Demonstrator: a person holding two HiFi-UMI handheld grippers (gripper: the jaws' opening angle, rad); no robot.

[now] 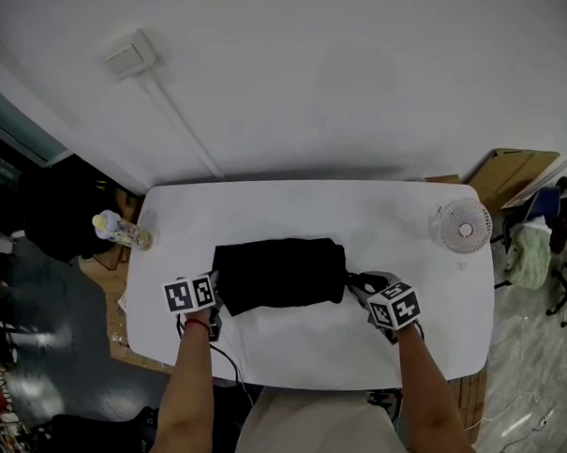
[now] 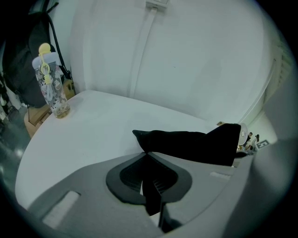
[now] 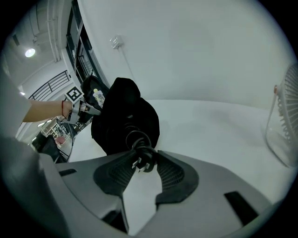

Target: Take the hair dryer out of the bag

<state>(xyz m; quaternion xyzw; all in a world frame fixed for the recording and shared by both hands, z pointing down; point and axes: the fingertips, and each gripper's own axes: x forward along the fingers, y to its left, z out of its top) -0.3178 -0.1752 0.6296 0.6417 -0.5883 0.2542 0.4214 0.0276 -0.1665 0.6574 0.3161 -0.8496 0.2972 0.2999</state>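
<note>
A black fabric bag (image 1: 280,272) lies in the middle of the white table (image 1: 359,215). My left gripper (image 1: 217,284) is at the bag's left end, shut on a pinch of its black cloth (image 2: 151,186). From there the bag (image 2: 195,146) stretches away to the right. My right gripper (image 1: 356,282) is at the bag's right end, shut on a black plug (image 3: 145,155) with bare metal prongs. A coiled black cord (image 3: 132,137) runs from the plug into the bag's mouth (image 3: 123,121). The hair dryer itself is hidden inside the bag.
A small white desk fan (image 1: 462,227) stands at the table's far right corner, close on the right (image 3: 284,121) in the right gripper view. A clear patterned bottle (image 1: 122,230) stands at the left edge. A cardboard box (image 1: 511,174) leans beyond the table.
</note>
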